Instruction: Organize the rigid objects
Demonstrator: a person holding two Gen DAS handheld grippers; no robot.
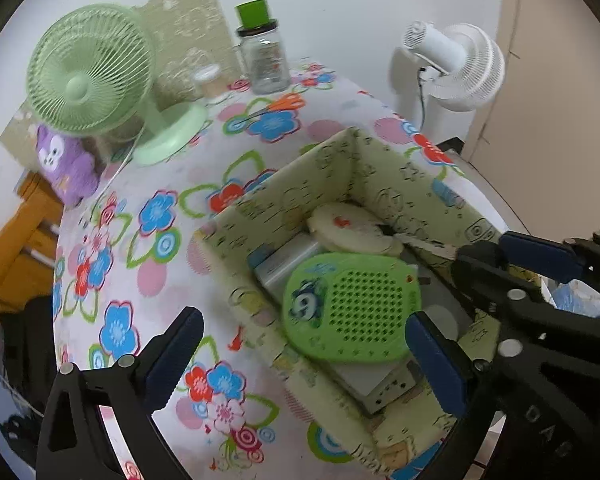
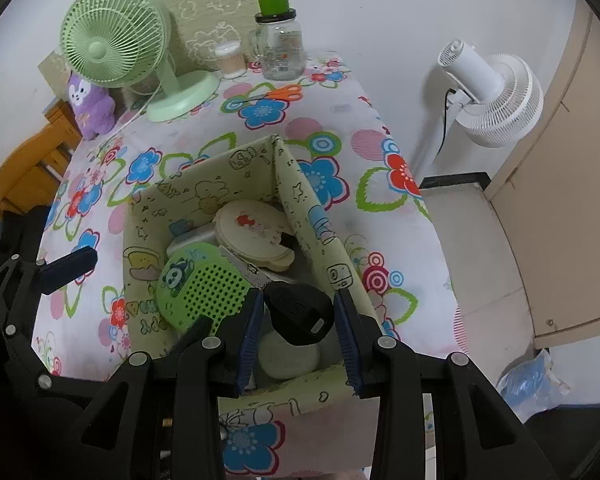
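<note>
- my left claw hangs with its jaws wide apart and nothing between the pads. one finger is over the flowered table, the other over the patterned box.
- my right claw is pinched onto the black handle of a knife. its pale blade reaches into the box over the green perforated paddle.
- the box sits near the table's front edge, toward its right side.
- only the right view shows the knife handle fully, a pale round lump beneath it, and a blue plastic bag on the floor.
- only the left view shows a grey flat device lying under the paddle.
- both views show one cream round lidded tin at the box's far corner.
- along the table's back edge: one green desk fan, one purple plush toy, one glass jar with a green cap, one small clear tub, one pair of orange scissors.
- one white fan stands off the table's right edge.
</note>
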